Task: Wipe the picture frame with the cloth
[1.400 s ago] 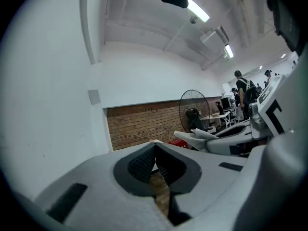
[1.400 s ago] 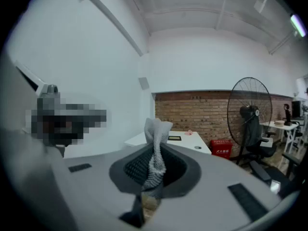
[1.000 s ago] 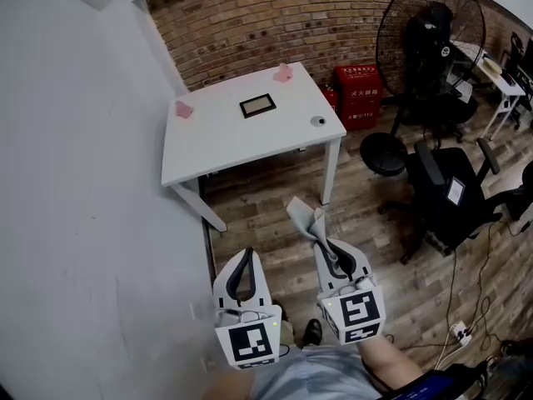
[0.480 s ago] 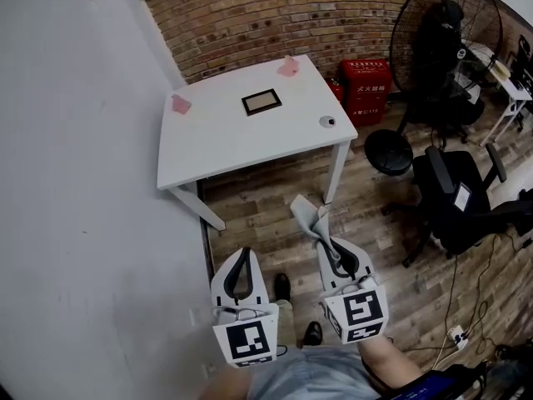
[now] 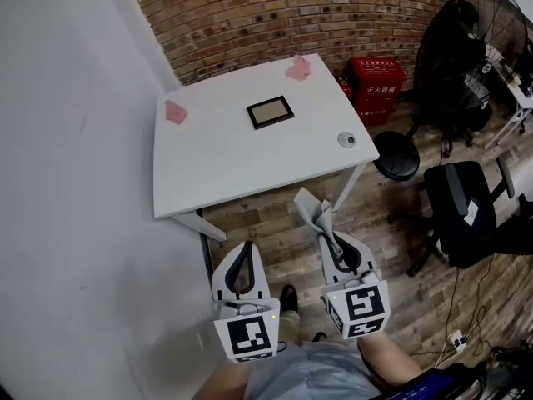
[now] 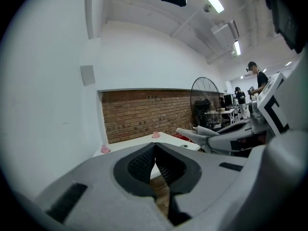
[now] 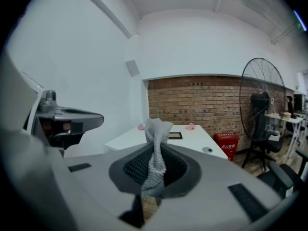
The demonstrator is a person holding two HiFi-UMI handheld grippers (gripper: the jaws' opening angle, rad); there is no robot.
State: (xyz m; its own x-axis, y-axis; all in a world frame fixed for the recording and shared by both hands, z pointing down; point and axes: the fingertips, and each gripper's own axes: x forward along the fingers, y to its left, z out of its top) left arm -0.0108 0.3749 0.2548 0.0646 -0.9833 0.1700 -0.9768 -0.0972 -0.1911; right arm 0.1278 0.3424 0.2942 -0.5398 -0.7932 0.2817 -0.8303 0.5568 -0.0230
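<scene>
Picture frame (image 5: 270,112) lies flat on the white table (image 5: 208,169), well ahead of both grippers, long side crosswise. The right gripper (image 5: 326,233), jaws clamped on the grey cloth (image 5: 309,210), points toward it, while the left gripper (image 5: 246,250) hangs alongside, jaws together, empty.

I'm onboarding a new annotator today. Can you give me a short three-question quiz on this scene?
1. True or false: the left gripper holds the cloth.
2. Where does the picture frame lie? A: flat on the white table; B: on the floor; C: in the right gripper.
3. Fill in: the left gripper's jaws are ___, with nothing between them.
Key: 1 false, the right gripper holds it; 2 A; 3 shut.
</scene>
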